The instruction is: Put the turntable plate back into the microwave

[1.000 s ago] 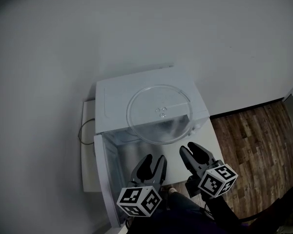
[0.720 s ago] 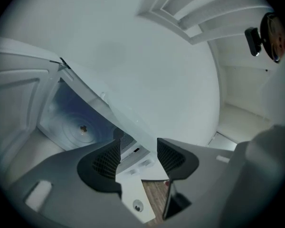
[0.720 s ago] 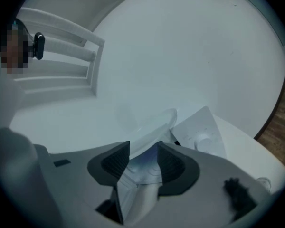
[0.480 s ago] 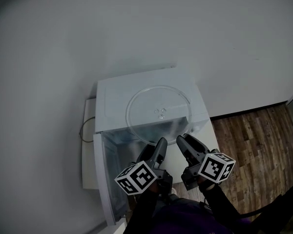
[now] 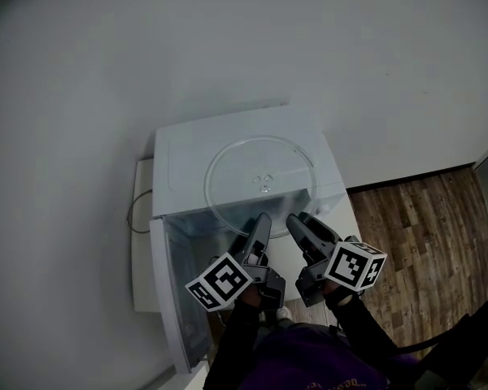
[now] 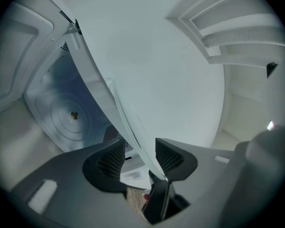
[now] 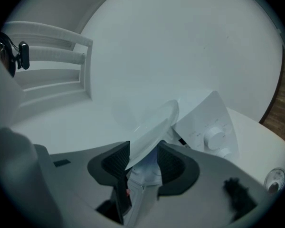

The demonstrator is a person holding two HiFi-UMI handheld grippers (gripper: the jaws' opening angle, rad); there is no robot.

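The clear glass turntable plate lies flat on top of the white microwave, its near rim overhanging the front. Both grippers are at that rim. My left gripper is rolled on its side. In the left gripper view the rim runs between the jaws of the left gripper, which have just been closing, with a gap at one pad. My right gripper also straddles the rim. The jaws of the right gripper have just been opening and do not clamp it.
The microwave door hangs open to the left, and the cavity floor with its centre coupler shows below the plate. The control dial is on the right. A white table carries the microwave. Wooden floor lies to the right.
Both grippers moved forward to the plate's near rim, which now sits between their jaws. The left gripper rolled onto its side. The plate has not moved.
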